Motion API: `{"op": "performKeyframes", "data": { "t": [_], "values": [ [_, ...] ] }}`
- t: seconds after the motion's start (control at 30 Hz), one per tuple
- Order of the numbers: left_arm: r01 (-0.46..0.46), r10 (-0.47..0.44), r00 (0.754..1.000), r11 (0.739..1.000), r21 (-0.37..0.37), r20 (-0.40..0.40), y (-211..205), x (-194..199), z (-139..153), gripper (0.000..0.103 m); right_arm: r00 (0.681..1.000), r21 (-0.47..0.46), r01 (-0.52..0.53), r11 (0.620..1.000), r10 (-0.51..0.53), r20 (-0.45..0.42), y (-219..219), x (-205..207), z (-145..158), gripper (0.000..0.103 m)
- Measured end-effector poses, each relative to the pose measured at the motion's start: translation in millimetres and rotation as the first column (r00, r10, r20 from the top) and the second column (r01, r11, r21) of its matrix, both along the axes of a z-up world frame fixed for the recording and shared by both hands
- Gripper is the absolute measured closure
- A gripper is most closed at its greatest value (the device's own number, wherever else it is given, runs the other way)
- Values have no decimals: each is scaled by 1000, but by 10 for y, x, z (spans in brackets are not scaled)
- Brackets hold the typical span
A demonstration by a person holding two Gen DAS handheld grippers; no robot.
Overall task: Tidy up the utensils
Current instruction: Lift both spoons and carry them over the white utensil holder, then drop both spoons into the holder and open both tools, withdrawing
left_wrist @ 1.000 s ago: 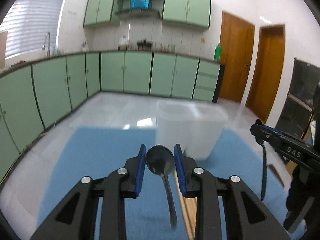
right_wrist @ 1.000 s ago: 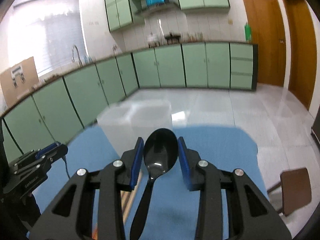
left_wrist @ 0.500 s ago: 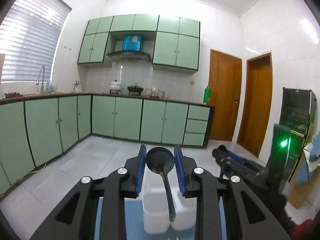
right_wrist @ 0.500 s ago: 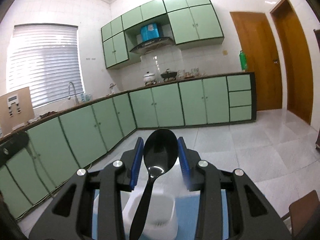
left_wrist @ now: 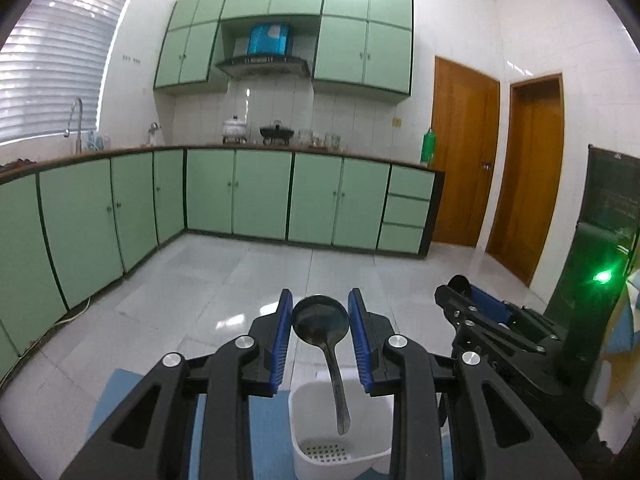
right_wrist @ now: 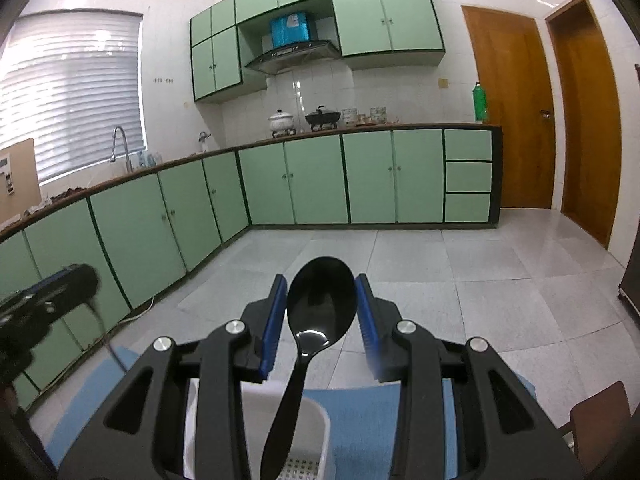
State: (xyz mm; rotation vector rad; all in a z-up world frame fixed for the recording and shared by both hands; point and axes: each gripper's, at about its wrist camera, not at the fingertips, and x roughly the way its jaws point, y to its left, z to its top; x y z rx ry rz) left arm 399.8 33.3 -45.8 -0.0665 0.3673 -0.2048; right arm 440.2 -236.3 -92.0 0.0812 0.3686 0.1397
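My left gripper (left_wrist: 320,320) is shut on a metal spoon (left_wrist: 320,324), gripped at the bowl, with the handle hanging down over the white utensil holder (left_wrist: 340,452). My right gripper (right_wrist: 321,308) is shut on a black plastic spoon (right_wrist: 320,304), also by the bowl. Its handle hangs down into the white utensil holder (right_wrist: 312,428). The right gripper (left_wrist: 480,312) shows at the right of the left wrist view. The left gripper (right_wrist: 44,300) shows at the left of the right wrist view.
A blue mat (right_wrist: 360,420) covers the table under the holder. A brown chair (right_wrist: 600,420) stands at the right. Green kitchen cabinets (left_wrist: 260,196), a tiled floor (left_wrist: 240,272) and two wooden doors (left_wrist: 464,160) lie beyond the table.
Both grippers have lifted and tilted up with their spoons. The view went from the blue mat to the kitchen, and the holder now sits directly below both spoon handles.
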Motion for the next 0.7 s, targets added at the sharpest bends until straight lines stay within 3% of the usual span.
{"op": "performKeyframes", "data": {
  "t": [0.07,0.13,0.2,0.47,0.6,0.7],
  "values": [
    [4,-4,1000,1000,12,-20,-23,12,-74,75,1000,-7,-8,1000,8,-11,26,-34,-48,67],
    [5,-4,1000,1000,13,-30,-36,-5,-110,74,999,10,-16,1000,17,-28,-5,-80,-59,56],
    [5,-4,1000,1000,14,-25,-24,-70,-87,71,1000,20,-17,1000,17,-24,-23,-171,-36,54],
    [-4,4,999,1000,12,-36,57,-690,18,45,996,57,0,998,6,-93,-178,-823,21,25],
    [-7,11,993,999,34,-119,85,-1211,-214,35,985,50,-7,999,16,-172,-168,-1395,-174,16],
    [4,3,978,999,32,-209,91,-1514,-477,31,968,35,-16,999,24,-250,-87,-1834,-404,15]
  ]
}}
